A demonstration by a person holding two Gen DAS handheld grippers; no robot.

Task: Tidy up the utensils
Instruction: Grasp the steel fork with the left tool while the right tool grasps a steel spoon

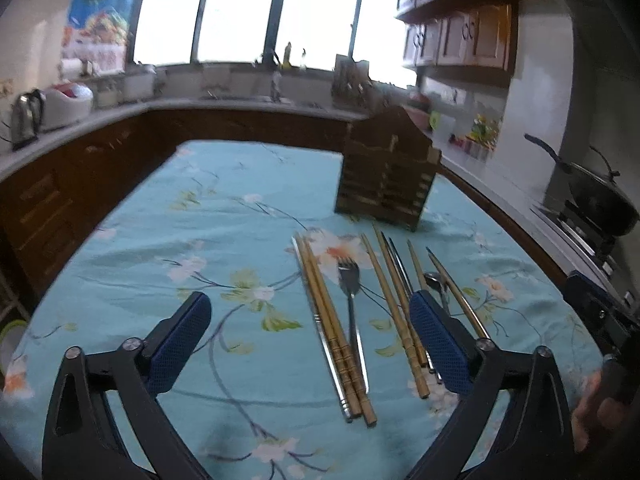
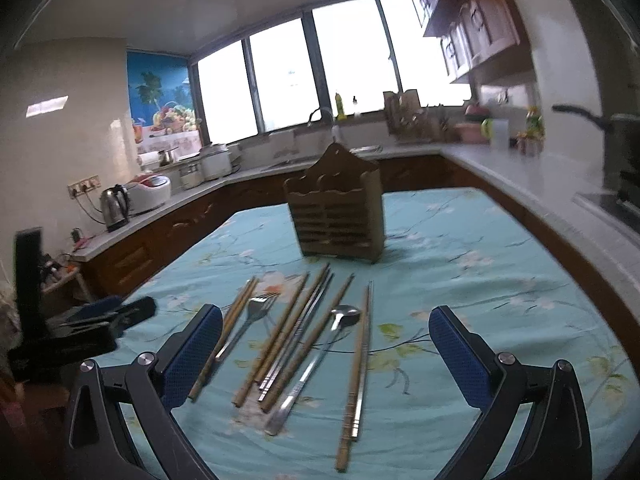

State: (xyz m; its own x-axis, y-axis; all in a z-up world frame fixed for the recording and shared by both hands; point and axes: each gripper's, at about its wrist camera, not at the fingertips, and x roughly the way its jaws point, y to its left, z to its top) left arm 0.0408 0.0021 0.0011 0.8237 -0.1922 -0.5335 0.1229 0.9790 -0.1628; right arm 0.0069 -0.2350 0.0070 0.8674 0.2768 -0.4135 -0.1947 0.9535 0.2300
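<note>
Several utensils lie side by side on the floral blue tablecloth (image 1: 200,220): a metal fork (image 1: 351,292) (image 2: 252,312), a metal spoon (image 1: 434,280) (image 2: 345,314), gold chopsticks (image 1: 332,320) (image 2: 280,332) and silver chopsticks (image 2: 362,360). A brown wooden slatted utensil holder (image 1: 386,176) (image 2: 338,216) stands upright behind them. My left gripper (image 1: 310,320) is open and empty, low over the near ends of the utensils. My right gripper (image 2: 326,336) is open and empty, also over the utensils. The left gripper also shows at the left edge of the right wrist view (image 2: 100,316).
Kitchen counters (image 2: 500,168) wrap around the table. A kettle (image 2: 114,206) and rice cooker (image 2: 150,194) stand at the left. A wok (image 1: 600,196) sits on the stove at the right. The table edge (image 2: 560,248) runs along the right.
</note>
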